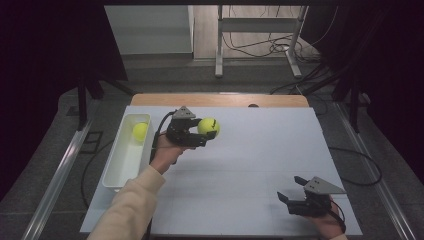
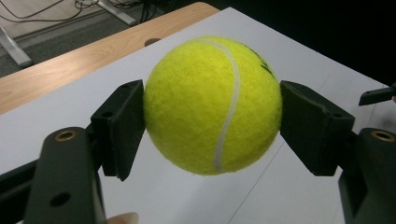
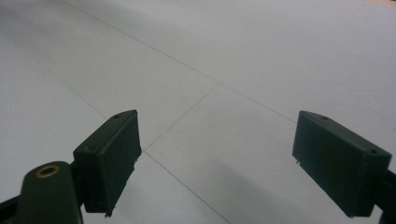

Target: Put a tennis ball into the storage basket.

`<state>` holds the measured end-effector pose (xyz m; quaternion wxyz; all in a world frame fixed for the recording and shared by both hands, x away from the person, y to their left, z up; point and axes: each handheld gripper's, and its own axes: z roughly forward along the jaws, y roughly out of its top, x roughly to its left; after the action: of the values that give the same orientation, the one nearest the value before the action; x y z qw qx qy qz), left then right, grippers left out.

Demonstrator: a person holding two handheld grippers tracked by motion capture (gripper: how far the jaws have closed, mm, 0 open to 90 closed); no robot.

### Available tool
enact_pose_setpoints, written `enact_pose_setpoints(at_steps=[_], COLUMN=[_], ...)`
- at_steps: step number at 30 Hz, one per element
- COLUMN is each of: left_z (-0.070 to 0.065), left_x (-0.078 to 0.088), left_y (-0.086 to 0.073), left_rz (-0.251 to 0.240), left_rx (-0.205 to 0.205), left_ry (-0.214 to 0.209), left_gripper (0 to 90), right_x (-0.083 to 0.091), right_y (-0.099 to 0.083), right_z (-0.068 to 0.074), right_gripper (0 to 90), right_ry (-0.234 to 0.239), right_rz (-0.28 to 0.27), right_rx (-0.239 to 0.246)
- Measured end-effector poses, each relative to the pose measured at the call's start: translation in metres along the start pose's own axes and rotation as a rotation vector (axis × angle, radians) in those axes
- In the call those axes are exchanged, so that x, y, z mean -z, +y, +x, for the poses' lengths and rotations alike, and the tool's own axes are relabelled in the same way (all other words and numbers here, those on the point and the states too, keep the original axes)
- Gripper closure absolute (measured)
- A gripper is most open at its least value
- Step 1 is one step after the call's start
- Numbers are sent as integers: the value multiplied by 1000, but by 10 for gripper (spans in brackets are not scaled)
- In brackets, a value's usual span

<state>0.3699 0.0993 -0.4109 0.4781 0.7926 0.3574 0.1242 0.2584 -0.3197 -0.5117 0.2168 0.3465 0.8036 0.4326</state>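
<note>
Black jaws of the left gripper [image 2: 212, 135] are pressing on both sides of a yellow ball [image 2: 212, 105] at the centre of the left gripper view, holding it clear of the white table [image 2: 187, 196]. In the high view the same gripper [image 1: 192, 131] is carrying the ball [image 1: 208, 126] left of centre, just right of a white tray [image 1: 116, 170] lying along the left side of the frame. A second ball [image 1: 140, 131] is already sitting in the tray's upper end. At lower right the right gripper [image 1: 292, 192] is resting near the table's edge, and in its own view its jaws [image 3: 217, 163] are standing wide apart with nothing but bare table between them.

Judging by this, the step in hand is carrying the gripped ball toward the tray. The next move is probably calling for a shift leftward until the ball is hanging over the tray's free part, then lowering it and parting the jaws, clear of the ball already inside
</note>
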Motion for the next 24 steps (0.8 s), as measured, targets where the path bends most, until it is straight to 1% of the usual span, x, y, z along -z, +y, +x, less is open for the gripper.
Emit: enact_pose_setpoints(at_steps=[16, 24], left_z=[2, 4], left_x=[17, 22], left_y=[-2, -4], left_rz=[-14, -17], left_rx=[-1, 5], left_ry=[14, 21], left_gripper=[268, 268], right_x=[0, 0], right_y=[0, 0], right_z=[0, 0], right_gripper=[156, 156], right_ry=[-3, -3], right_rz=[2, 4], right_rx=[0, 1])
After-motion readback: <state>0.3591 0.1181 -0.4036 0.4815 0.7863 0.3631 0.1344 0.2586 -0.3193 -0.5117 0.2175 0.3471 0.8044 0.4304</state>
